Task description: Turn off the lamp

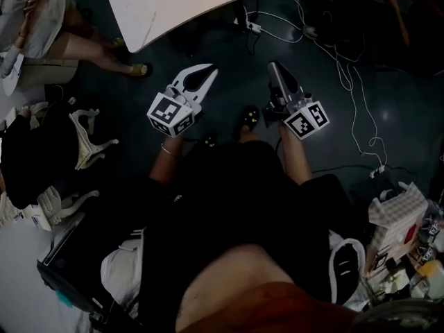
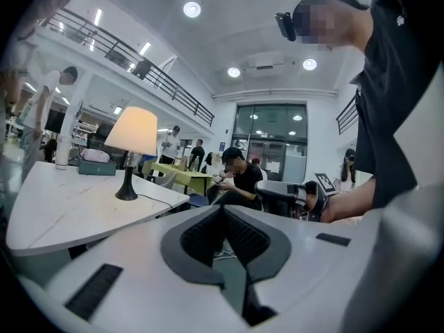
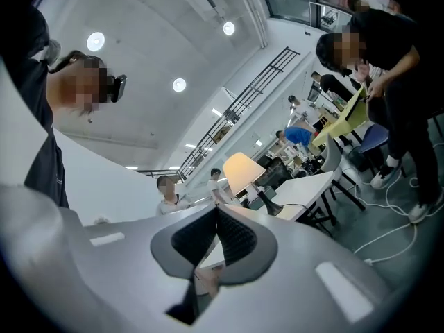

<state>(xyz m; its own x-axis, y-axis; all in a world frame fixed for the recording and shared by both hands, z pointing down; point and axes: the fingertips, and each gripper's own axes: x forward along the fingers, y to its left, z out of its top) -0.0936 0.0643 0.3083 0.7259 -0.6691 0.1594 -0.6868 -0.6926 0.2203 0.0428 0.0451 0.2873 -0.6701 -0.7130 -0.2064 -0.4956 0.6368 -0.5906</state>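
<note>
The lamp (image 2: 133,132) is lit, with a cream shade on a thin black stem and a round base. It stands on a white marble-look table (image 2: 62,210), ahead and to the left in the left gripper view. In the right gripper view the lamp (image 3: 242,171) shows just past the jaws, on the same table (image 3: 313,184). The head view shows only the table's near corner (image 1: 182,9), not the lamp. My left gripper (image 1: 210,69) and right gripper (image 1: 272,66) hang in the air short of the table, both shut and empty. The left gripper view also catches the right gripper (image 2: 286,191).
Cables (image 1: 355,96) trail over the dark floor right of the table. A seated person's legs (image 1: 90,47) are at the upper left, a white chair frame (image 1: 89,141) at the left, and bags and boxes (image 1: 395,217) at the lower right. Other people stand and sit beyond the table.
</note>
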